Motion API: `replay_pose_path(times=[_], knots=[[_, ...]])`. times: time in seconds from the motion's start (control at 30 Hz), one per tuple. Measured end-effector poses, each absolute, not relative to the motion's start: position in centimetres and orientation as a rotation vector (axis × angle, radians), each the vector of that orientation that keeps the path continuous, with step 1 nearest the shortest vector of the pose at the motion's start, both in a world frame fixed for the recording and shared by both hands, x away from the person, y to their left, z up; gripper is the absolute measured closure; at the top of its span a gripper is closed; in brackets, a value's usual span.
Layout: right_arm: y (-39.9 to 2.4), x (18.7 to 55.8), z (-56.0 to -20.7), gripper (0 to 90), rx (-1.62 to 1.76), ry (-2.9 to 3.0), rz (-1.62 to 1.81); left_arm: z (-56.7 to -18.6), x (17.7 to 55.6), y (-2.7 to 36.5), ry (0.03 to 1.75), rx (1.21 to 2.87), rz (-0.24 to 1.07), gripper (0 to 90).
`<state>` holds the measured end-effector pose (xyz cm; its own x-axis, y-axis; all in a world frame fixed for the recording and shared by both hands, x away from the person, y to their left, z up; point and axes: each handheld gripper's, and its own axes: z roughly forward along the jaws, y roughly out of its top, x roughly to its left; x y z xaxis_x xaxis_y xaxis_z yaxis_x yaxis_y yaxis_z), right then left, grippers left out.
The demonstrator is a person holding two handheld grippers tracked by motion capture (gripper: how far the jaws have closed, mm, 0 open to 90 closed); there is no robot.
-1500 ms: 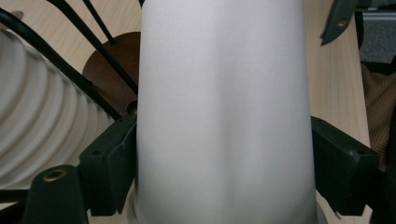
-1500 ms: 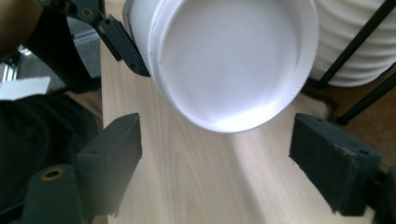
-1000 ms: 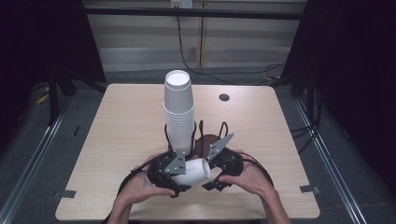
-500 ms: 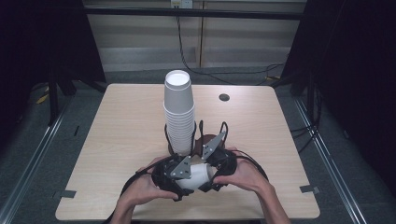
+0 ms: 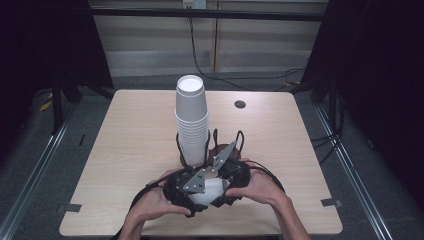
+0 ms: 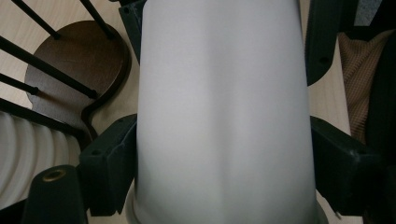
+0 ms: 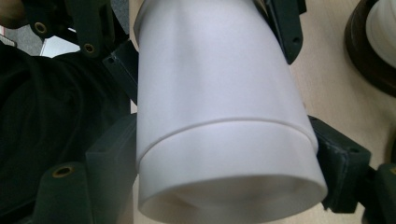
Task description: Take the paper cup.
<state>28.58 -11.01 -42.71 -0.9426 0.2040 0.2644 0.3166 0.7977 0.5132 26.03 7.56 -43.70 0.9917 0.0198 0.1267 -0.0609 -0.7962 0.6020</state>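
Observation:
A white paper cup (image 5: 207,191) lies sideways above the table's front edge, held from both ends. My left gripper (image 5: 192,189) is shut on it; in the left gripper view its jaws press the cup (image 6: 224,93) near the wide rim. My right gripper (image 5: 226,181) is shut on the other end. The right gripper view shows a seam around the cup (image 7: 215,84), as if two cups were nested. Just behind stands a tall stack of white cups (image 5: 191,120) in a black wire holder with a brown round base (image 5: 220,151).
The wooden table (image 5: 125,150) has open surface left, right and behind the stack. A small dark round spot (image 5: 240,104) sits near the far edge. Dark tape marks (image 5: 330,203) the front corners. Floor rails run along both sides.
Both grippers have closed in on each other around the cup, and the cup now lies mostly under their grey plates. The stack has not moved.

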Motion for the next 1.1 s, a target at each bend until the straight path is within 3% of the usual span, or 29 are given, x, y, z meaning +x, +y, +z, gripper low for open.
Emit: replay_pose_path(times=[1.1], knots=[[-11.6, 28.1, -42.3, 23.0, -0.435, -2.820, -0.878, -42.5, 26.6, 10.1, 0.004, 2.278, 0.149, 15.9]])
